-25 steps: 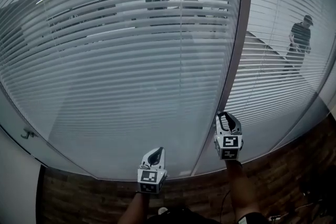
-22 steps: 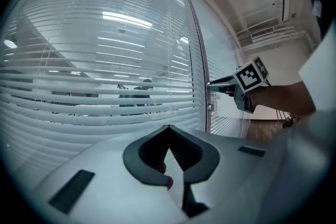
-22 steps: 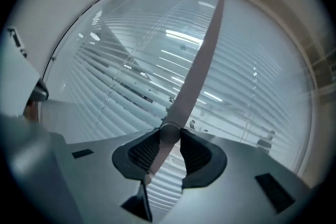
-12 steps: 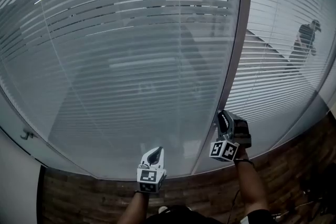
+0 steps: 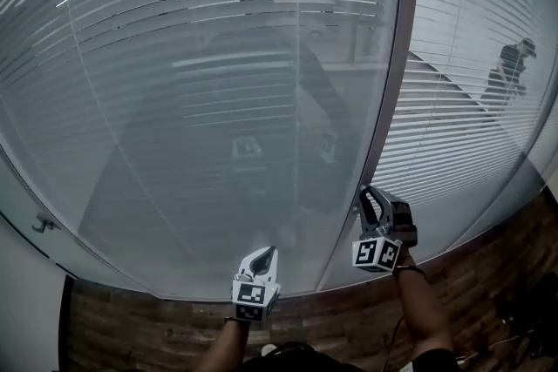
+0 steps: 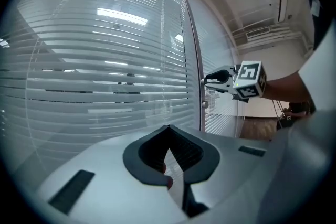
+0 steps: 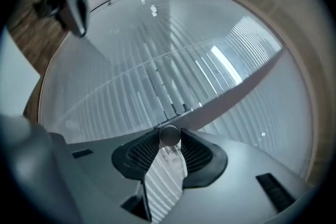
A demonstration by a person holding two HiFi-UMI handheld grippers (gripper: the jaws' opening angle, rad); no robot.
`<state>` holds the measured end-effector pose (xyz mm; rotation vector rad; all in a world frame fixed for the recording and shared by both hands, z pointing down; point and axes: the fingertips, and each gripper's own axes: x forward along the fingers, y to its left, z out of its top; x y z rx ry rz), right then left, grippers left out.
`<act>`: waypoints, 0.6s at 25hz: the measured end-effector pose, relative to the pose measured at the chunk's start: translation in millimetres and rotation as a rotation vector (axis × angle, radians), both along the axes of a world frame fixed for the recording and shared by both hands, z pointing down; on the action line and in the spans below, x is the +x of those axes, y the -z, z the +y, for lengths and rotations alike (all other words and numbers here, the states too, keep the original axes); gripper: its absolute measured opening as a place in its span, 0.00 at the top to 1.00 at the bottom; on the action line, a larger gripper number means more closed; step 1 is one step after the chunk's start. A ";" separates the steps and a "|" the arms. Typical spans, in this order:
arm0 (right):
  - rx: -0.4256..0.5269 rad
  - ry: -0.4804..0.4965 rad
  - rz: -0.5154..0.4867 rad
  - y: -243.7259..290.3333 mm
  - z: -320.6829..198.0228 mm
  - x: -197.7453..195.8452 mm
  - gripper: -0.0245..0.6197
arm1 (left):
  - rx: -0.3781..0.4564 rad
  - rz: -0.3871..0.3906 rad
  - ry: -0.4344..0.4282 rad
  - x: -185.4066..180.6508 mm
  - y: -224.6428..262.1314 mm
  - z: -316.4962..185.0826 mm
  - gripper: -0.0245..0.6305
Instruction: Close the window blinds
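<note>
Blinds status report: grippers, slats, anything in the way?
Right gripper shut on knob. Left gripper shut, empty. Left blinds mostly shut, right blinds open. Nothing in the way.

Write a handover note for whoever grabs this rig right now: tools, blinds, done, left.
Right tool: shut on a small round knob by the frame post between the panes.
Left tool: shut, empty, held low in front of the left blind.
Done: left blind's slats look almost tilted shut, with faint gaps near the top.
Left: right blind has open slats; a person shows through. Probably turn the knob a little further, then close that one.
</note>
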<state>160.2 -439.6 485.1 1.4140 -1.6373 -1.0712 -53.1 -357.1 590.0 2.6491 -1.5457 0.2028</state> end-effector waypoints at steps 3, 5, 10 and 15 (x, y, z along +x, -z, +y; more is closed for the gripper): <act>-0.080 0.017 -0.382 1.1 1.2 1.7 0.77 | -0.011 -0.010 0.002 -4.9 -4.8 2.4 0.97; -0.154 0.026 -0.686 -7.0 -5.9 7.0 0.75 | -0.016 -0.013 0.006 -6.9 -6.5 2.8 0.97; -0.195 0.036 -1.115 -12.1 -14.9 14.2 0.71 | -0.014 -0.012 0.004 -5.3 -6.0 4.8 0.97; -0.145 0.021 -1.195 -10.6 -13.2 18.0 0.77 | -0.015 -0.014 0.005 -8.1 -6.5 6.3 0.97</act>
